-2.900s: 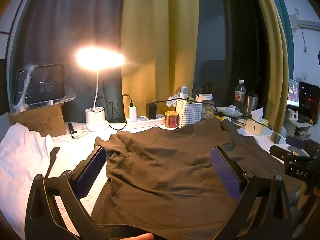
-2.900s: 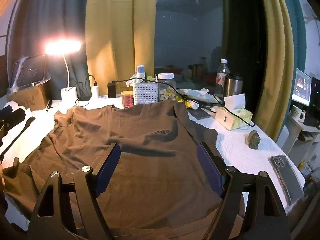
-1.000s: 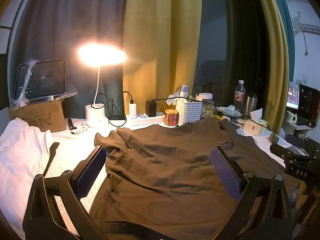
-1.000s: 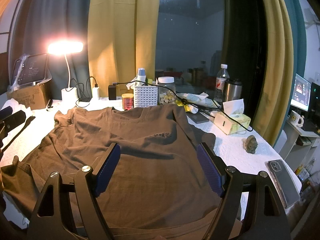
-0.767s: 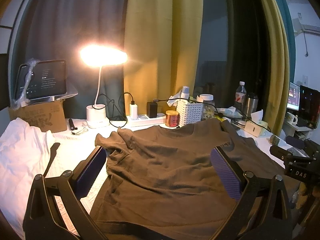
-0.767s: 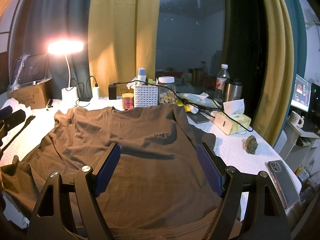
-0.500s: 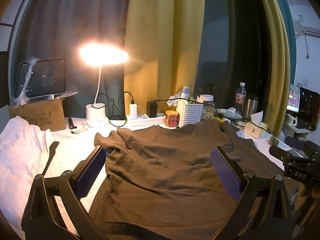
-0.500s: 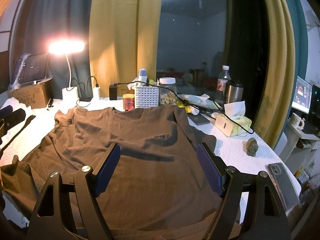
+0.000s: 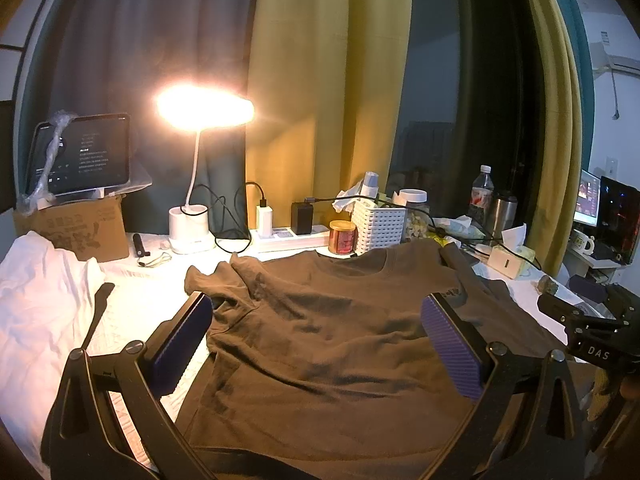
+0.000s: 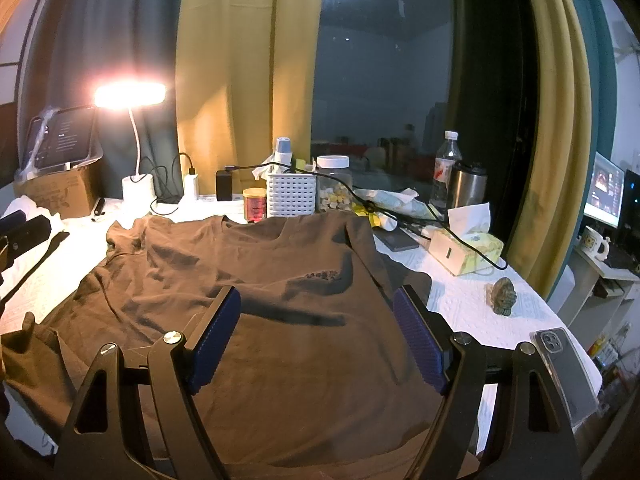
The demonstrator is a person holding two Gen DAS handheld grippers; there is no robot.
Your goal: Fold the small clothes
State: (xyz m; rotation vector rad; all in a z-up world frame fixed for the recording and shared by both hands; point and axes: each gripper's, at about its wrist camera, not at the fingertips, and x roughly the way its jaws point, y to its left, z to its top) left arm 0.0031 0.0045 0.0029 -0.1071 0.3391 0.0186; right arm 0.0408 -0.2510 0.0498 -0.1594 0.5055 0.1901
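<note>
Since the frame from 2.9 s back, I see both views sitting a touch higher: the desk clutter has slid down the picture, while the shirt has kept its place and its creases. My left gripper (image 9: 316, 340) has its jaws spread wide, purple ribbed pads (image 9: 182, 344) holding nothing, poised above the brown cotton T-shirt (image 9: 340, 340). My right gripper (image 10: 316, 336) is likewise fully parted and empty over the same shirt (image 10: 280, 300), which lies spread front-up on the white-covered table (image 10: 464, 304), collar at 12 o'clock, small dark chest print at 1 o'clock of the right jaws. From the left view, crumpled white cloth (image 9: 36, 304) lies at 9 o'clock, and the lit white desk lamp (image 9: 196, 128) stands at 11 o'clock. From the right view, a small stone figurine (image 10: 502, 295) sits at 3 o'clock, and a phone in a clear case (image 10: 564, 372) lies at 4 o'clock.
</note>
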